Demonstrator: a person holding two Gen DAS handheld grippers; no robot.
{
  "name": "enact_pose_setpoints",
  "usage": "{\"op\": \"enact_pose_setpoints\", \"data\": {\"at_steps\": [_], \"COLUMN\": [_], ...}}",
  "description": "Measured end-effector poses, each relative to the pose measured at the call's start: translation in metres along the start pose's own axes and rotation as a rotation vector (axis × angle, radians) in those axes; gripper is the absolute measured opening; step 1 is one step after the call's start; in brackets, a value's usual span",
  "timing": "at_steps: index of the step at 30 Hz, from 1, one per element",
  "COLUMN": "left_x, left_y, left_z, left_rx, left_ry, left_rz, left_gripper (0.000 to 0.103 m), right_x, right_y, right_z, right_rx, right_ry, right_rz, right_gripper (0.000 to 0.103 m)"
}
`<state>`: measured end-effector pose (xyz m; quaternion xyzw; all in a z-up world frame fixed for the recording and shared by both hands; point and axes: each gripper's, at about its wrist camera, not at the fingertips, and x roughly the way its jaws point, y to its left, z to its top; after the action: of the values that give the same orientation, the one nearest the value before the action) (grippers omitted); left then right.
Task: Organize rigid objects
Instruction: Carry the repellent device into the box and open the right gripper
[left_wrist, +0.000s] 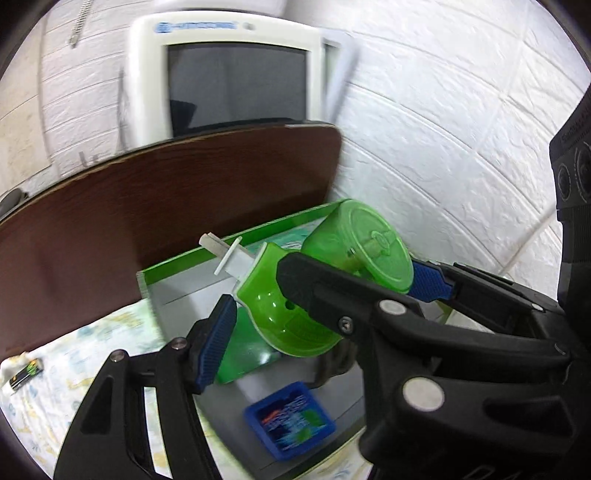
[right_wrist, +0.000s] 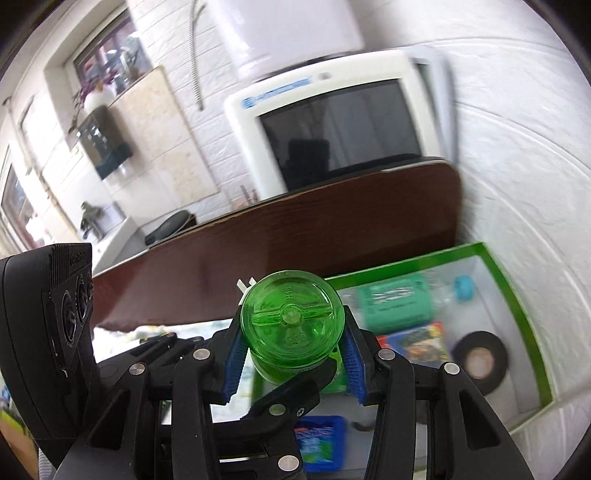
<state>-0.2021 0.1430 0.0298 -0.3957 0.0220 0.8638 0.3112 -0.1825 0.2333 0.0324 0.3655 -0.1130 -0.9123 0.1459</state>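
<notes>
My right claw (right_wrist: 291, 365) pinched the green bottle (right_wrist: 291, 317) at frame center above the green box (right_wrist: 517, 306), its long axis pointing away; my left claw (left_wrist: 317, 291) stood spread around it.

Table (left_wrist: 44, 406) with a light, patterned cloth (left_wrist: 110, 332) — small battery (left_wrist: 26, 373) near its left edge. Green-rimmed tray (right_wrist: 517, 295) by the right edge, next to the white wall. Dark brown board (left_wrist: 166, 206) standing along the back edge — white monitor (left_wrist: 229, 74) behind it.
</notes>
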Motion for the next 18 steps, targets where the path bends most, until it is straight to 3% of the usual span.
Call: {"op": "enact_pose_setpoints", "data": {"at_steps": [10,18], "left_x": [0.055,0.060], "left_y": [-0.054,-0.060], "left_z": [0.000,-0.009], "left_rx": [0.070,0.129], "left_ry": [0.107,0.128], "left_rz": [-0.074,-0.009], "left_gripper": [0.063,0.065], "right_x": [-0.018,-0.011], "right_y": [-0.082,-0.106], "right_z": [-0.015,-0.029], "right_rx": [0.141,0.178], "right_ry": [-0.008,0.009], "right_rz": [-0.094,-0.143], "right_gripper": [0.048,0.048]}}
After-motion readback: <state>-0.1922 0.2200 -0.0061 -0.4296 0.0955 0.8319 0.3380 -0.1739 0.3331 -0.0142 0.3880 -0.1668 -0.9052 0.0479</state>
